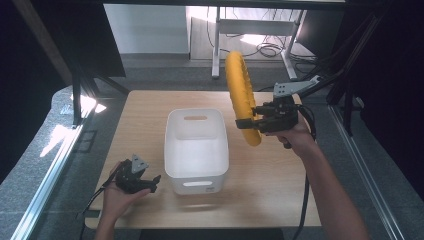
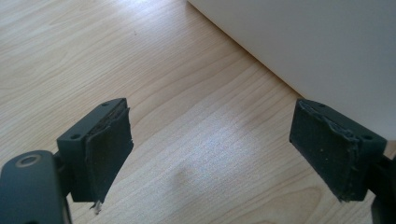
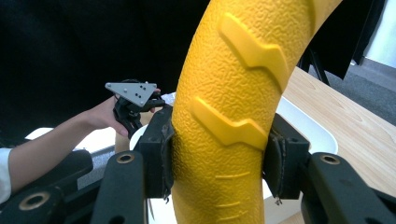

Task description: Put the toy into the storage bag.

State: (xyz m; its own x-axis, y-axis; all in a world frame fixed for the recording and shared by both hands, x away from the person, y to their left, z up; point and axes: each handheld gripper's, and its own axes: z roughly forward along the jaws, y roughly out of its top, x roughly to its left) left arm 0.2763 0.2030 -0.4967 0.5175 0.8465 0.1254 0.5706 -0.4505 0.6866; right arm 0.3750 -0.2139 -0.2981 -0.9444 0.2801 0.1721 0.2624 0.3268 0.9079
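A large yellow textured ring stands upright in the air, just right of the white bin. My right gripper is shut on the ring's lower part. In the right gripper view the ring sits clamped between both pads, with the white bin behind it. My left gripper rests low on the wooden table at the bin's front left corner. Its jaws stand wide apart in the left gripper view with bare table between the pads; the left gripper holds nothing.
The bin's white wall is close to the left gripper's right pad. Desk legs and cables lie on the floor beyond the table's far edge. Black frame posts stand at the left and right sides.
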